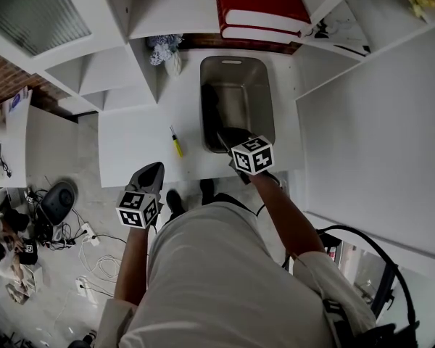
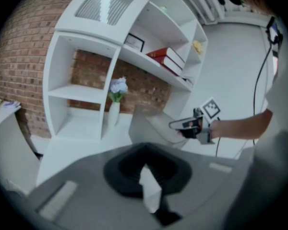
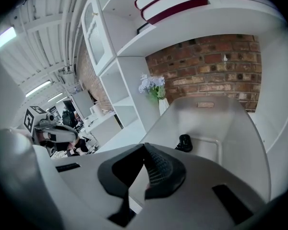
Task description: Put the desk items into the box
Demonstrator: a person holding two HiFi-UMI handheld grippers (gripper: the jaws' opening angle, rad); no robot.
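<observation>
Right gripper (image 1: 228,135), shut on nothing, hangs over the centre-frame box (image 1: 268,85), the drop point; left gripper (image 1: 154,168), likewise shut and empty, waits near the yellow pen (image 1: 176,143).

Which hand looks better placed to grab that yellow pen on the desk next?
Left, probably. The left claw hovers just short of the yellow pen, on its side of the desk. The right claw is over the gray box.

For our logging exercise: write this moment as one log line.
right gripper: shut, empty, over box | left gripper: shut, empty | yellow pen: on desk | black item: in box
</observation>
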